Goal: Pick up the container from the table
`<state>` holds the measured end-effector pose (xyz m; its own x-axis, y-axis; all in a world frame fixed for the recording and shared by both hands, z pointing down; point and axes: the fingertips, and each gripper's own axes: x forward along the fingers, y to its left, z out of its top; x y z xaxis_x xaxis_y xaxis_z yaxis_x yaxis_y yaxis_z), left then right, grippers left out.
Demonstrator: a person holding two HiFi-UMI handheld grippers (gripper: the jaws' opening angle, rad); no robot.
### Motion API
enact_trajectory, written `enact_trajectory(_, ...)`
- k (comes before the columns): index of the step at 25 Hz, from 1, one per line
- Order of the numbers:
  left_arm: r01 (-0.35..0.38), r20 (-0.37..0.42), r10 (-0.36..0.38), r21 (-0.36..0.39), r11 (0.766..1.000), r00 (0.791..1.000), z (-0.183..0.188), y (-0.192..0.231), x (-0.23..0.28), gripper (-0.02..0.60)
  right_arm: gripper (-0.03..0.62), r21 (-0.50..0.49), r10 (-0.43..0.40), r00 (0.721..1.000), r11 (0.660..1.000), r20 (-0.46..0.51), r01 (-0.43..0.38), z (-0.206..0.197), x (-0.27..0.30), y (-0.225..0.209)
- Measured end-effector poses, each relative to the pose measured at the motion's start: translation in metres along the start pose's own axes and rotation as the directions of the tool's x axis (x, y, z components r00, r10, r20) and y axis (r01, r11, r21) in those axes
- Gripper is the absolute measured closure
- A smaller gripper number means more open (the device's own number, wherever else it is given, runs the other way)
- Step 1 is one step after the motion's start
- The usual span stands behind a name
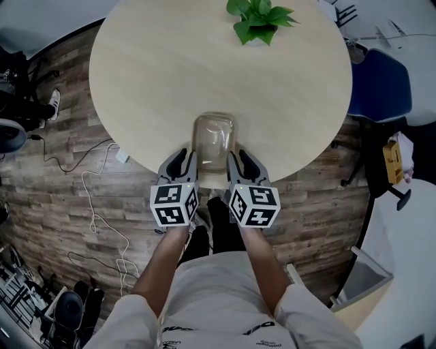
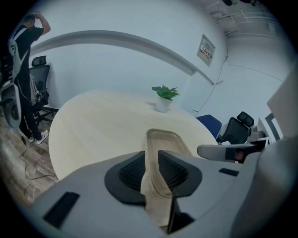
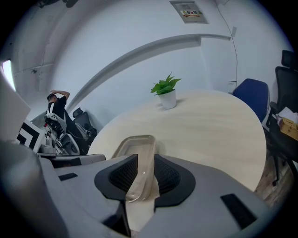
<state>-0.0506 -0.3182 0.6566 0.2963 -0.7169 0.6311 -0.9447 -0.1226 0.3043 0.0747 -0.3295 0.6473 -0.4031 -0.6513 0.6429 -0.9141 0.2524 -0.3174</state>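
Left gripper (image 1: 180, 160): right at the table's (image 1: 170, 68) near edge, angled down. Its jaws straddle the container's (image 1: 213, 140) left side wall, and the pads look to be touching both faces of it.
Right gripper (image 1: 242, 158): level with its partner at the same edge. The jaws stand apart with the right side wall running between them, and I judge they're not pinching it.
Container: sits on the table at the near edge, between the two grippers, with its long axis pointing toward the table's middle. It's clear, open on top, and looks empty.
Weight: light by the look of it, just thin see-through plastic with nothing inside.
Stiffness: probably springy, since walls this thin could bow inward under a hard squeeze.
Surface: smooth and glossy, so likely slippery. A weak pinch could let it slide out.
Where to hold: the two long side walls just under the rim, one gripper on each, opposite one another so it lifts level.
Risk: a one-sided grip could tip it off the table's near edge.
Plant (image 1: 259, 20): at the table's far side, well apart from the action.
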Motion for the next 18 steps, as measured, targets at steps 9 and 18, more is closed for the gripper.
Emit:
enact_trajectory(9,-0.02,-0.032,0.019,-0.021,1.0,0.999,-0.017,0.009,0.014,0.5,0.459,0.018,-0.001,0.998,1.0,-0.07,0.002,-0.018,0.018,-0.007)
enact_trajectory(18,-0.004,-0.032,0.002,-0.051,0.999,0.999,-0.018,0.006,0.016,0.52,0.511,0.038,0.024,0.995,0.999,-0.099,-0.021,-0.027,0.026,-0.006)
